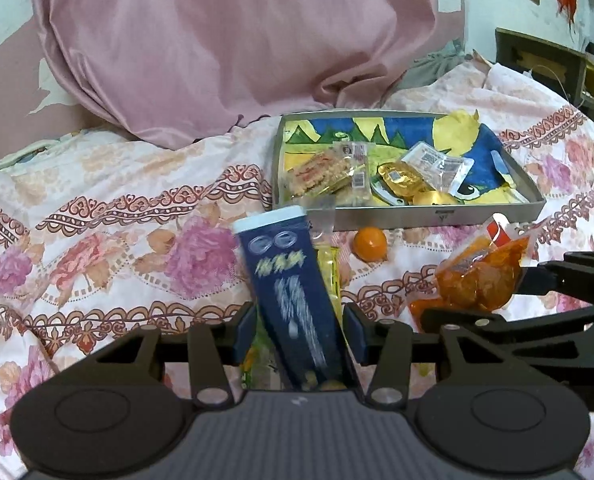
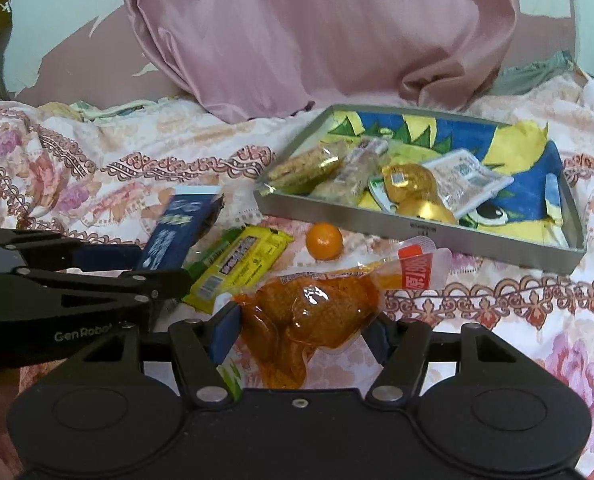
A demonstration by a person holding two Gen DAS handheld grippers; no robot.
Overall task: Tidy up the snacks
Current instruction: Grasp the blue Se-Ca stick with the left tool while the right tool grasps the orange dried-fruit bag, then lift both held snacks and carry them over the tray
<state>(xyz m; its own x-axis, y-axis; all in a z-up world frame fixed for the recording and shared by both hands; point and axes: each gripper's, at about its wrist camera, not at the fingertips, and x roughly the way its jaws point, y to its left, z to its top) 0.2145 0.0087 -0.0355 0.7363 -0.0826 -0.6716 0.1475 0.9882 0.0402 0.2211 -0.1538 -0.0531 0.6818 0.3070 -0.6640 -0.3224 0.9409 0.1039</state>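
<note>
Floral bedspread (image 1: 109,216), pink pillow (image 1: 217,40), peeling wall (image 2: 65,12)

Floral bedspread (image 2: 97,184) carries grey tray (image 2: 417,232); orange ball (image 2: 324,241); yellow packet (image 2: 237,268).

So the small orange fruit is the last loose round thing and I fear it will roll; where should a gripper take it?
Take the orange fruit across its widest middle, coming from above. It is a smooth ball on soft bedding, just in front of the tray wall, with the yellow packet beside it, so a side approach looks cramped.
</note>
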